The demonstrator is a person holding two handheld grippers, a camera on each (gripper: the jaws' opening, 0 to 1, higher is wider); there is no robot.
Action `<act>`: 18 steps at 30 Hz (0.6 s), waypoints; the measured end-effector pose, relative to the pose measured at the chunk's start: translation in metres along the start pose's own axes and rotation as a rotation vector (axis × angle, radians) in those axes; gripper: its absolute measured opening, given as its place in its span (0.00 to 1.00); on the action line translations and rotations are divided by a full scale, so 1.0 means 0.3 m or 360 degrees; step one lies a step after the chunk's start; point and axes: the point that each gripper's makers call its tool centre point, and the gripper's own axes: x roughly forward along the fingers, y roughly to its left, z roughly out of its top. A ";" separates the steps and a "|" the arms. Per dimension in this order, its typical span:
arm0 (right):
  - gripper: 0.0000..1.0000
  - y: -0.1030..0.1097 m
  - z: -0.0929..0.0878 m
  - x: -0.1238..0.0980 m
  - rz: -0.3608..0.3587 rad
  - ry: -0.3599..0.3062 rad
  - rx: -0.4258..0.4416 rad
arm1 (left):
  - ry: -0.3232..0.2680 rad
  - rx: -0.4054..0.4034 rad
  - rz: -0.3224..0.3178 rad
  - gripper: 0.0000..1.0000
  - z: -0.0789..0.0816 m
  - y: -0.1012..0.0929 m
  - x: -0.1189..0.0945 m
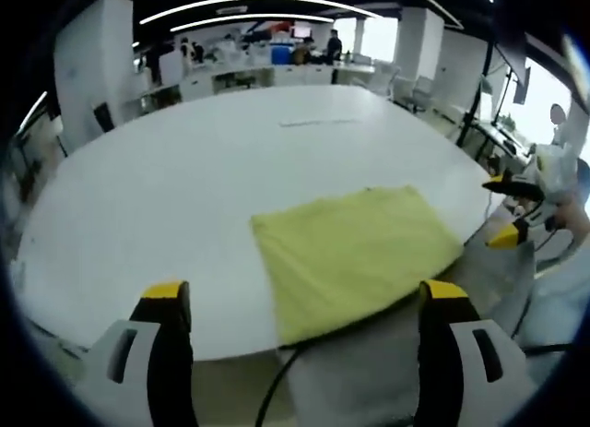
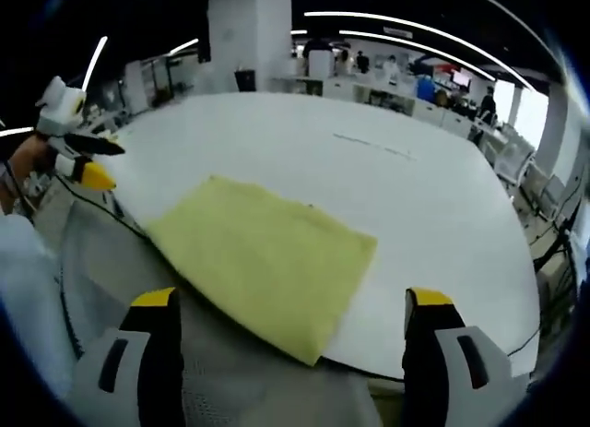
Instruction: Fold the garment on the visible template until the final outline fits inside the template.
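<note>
I see the folded yellow cloth (image 1: 355, 256) at the white table's (image 1: 184, 178) near edge, left gripper (image 1: 304, 298) and right gripper (image 2: 290, 307) both spread apart, empty, short of it.

Each hand tool has two black jaws capped with yellow tips, set in pale grey housings with dark slots: the left gripper (image 1: 306, 296) and the right gripper (image 2: 291, 303) look alike. Seen from the other side, the right gripper (image 1: 513, 211) shows a white body above black jaws with yellow tips. The person's hand (image 2: 20, 173) emerges from a white sleeve (image 2: 23, 289).
</note>
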 end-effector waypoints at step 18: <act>1.00 0.032 0.041 -0.013 0.0051 -0.0054 -0.0019 | -0.0022 -0.0007 0.0021 1.00 0.029 0.001 -0.029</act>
